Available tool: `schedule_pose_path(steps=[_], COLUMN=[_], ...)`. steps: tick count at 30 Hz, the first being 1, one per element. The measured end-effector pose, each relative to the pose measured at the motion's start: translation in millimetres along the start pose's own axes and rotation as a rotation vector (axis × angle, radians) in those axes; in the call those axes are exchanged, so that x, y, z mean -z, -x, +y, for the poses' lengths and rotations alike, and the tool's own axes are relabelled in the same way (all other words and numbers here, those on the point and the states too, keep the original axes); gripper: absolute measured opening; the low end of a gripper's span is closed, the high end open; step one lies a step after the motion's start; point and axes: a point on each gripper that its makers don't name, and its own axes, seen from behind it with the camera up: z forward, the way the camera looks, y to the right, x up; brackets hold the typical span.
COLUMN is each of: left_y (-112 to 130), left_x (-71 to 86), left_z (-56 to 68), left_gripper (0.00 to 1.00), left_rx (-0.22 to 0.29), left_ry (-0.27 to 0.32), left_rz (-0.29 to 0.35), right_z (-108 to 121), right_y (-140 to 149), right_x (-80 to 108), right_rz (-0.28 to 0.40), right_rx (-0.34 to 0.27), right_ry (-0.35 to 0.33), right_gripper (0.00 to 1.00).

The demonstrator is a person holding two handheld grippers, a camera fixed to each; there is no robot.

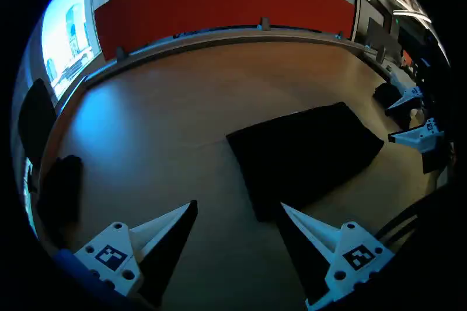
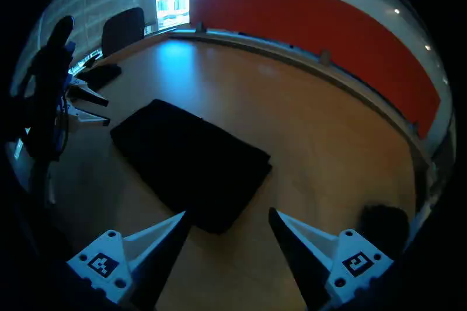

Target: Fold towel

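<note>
1. On the wooden table [image 1: 175,112] lies a dark towel [image 1: 303,156], flat and roughly rectangular, well inside the table's edges.
2. Left gripper [image 1: 239,203]: its fingers are spread wide with nothing between them, and the towel's near corner lies just beyond the right fingertip.
3. Right gripper [image 2: 226,212]: its fingers are also spread wide and hold nothing, with the towel's near edge just ahead of the gap.
4. The two grippers face the towel from opposite ends; in the right gripper view the left one shows past the towel's far end, with a dark-sleeved arm [image 2: 49,107] behind it.
5. A red partition [image 1: 222,2] runs along the table's curved far edge.
6. Bright windows [image 1: 67,37] throw a bluish glare on the wood.
7. A dark chair [image 2: 122,28] stands at the table's end by the window.
8. A dark lump [image 2: 382,223] sits on the table near the right gripper; I cannot tell what it is.
</note>
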Motion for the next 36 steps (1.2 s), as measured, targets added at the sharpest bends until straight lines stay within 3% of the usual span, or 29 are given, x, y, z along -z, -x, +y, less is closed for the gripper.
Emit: schedule_pose_path(steps=[17, 30, 36], left_y=[23, 34, 36], left_x=[28.7, 44.2, 45.0], left_z=[-13.0, -19.7, -21.1], left_gripper=[0.95, 0.94, 0.95], left_rx=[0.062, 0.090, 0.095], left_ry=[-0.055, -0.081, -0.083], left_rz=[0.012, 0.013, 0.011], right_z=[-9, -17, -15], right_y=[5, 16, 25], right_x=[-6.0, -10.2, -14.2], right_rz=[-0.054, -0.105, -0.139], right_rx=[0.119, 0.195, 0.189], right_ry=[-0.102, -0.163, -0.167], right_gripper=[0.96, 0.71, 0.54])
